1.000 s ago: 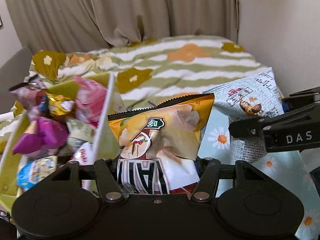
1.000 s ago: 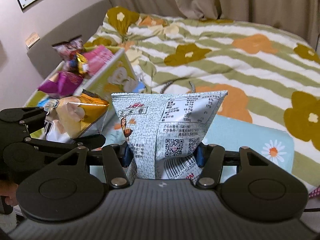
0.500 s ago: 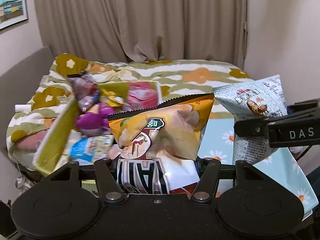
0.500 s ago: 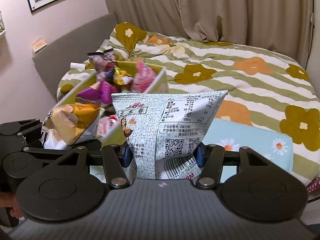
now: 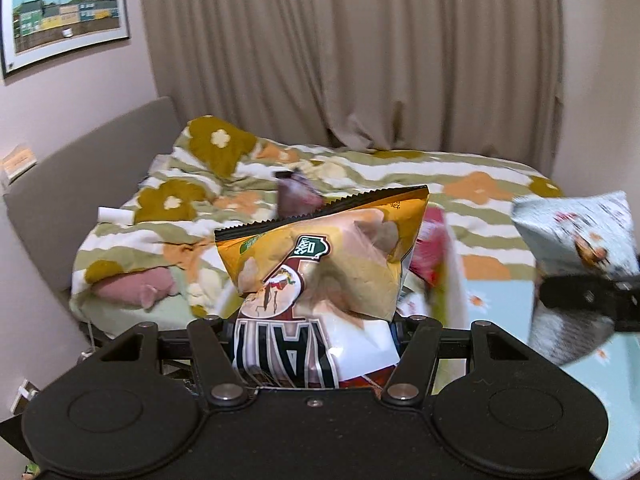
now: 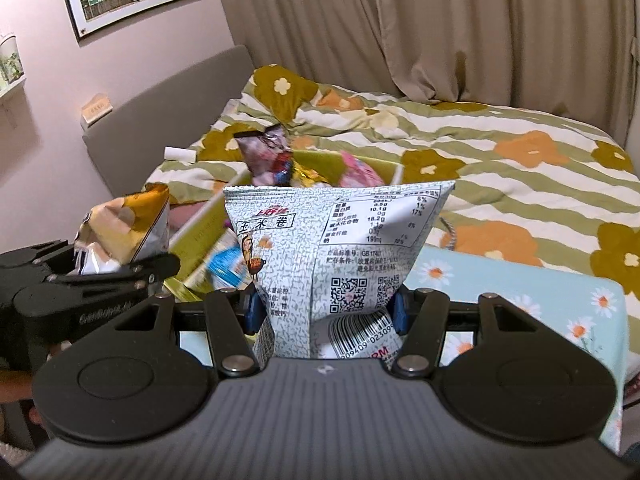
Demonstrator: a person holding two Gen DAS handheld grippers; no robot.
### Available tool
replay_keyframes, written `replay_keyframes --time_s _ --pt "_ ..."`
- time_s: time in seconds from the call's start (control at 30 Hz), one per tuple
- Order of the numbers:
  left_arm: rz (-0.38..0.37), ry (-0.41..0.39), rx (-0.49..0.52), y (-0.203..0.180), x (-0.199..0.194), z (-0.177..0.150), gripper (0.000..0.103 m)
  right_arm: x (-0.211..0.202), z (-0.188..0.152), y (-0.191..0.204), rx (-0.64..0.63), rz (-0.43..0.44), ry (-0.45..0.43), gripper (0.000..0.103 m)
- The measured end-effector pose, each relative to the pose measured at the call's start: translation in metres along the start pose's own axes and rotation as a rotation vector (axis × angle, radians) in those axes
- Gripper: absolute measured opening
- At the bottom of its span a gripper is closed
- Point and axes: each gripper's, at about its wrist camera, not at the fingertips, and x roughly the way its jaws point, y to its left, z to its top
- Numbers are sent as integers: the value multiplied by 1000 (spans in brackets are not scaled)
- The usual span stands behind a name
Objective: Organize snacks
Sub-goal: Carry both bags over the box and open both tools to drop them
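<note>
Only right view shows snack box (image 6: 208, 224), left gripper (image 5: 316, 344) clamping gold chip bag (image 5: 320, 260), right gripper (image 6: 326, 308) clamping pale corn-roll bag (image 6: 336, 240).

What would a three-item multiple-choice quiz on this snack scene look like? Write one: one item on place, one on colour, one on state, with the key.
1. Where is the snack box?
A. on the floor
B. beyond both held bags, before the bed
C. on a wall shelf

2. What colour is the bag in the left gripper?
A. golden yellow
B. blue
C. black

3. What state is the right gripper in?
A. open and empty
B. out of view
C. shut on the pale patterned bag

Key: 1 B, the box shows behind the bags; 2 A, its upper part is gold; 3 C, both pads press the bag's sides.
</note>
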Motion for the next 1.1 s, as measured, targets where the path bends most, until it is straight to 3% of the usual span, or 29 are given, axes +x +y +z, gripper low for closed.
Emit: replay_keyframes --time_s 0.17,0.37,0.47,0.5,0.53,0.63,0.83,1.1 --pt "36 8 -15 14 24 15 65 28 18 13 -7 32 11 72" --pt "23 56 -1 17 58 19 66 59 30 23 -41 55 36 72" --pt "13 94 -23 22 77 19 79 73 34 23 -50 58 55 72" --pt "21 117 -25 23 84 18 94 78 35 21 -50 59 63 72" --pt "29 129 -23 23 88 17 101 83 36 20 -48 62 72 72" --pt "49 144 -13 26 92 12 101 96 39 16 -43 72 100 72" --pt "6 120 -81 48 80 14 102 113 45 14 -36 74 116 73" --pt "-9 93 -89 69 59 14 102 115 48 35 0 58 116 75"
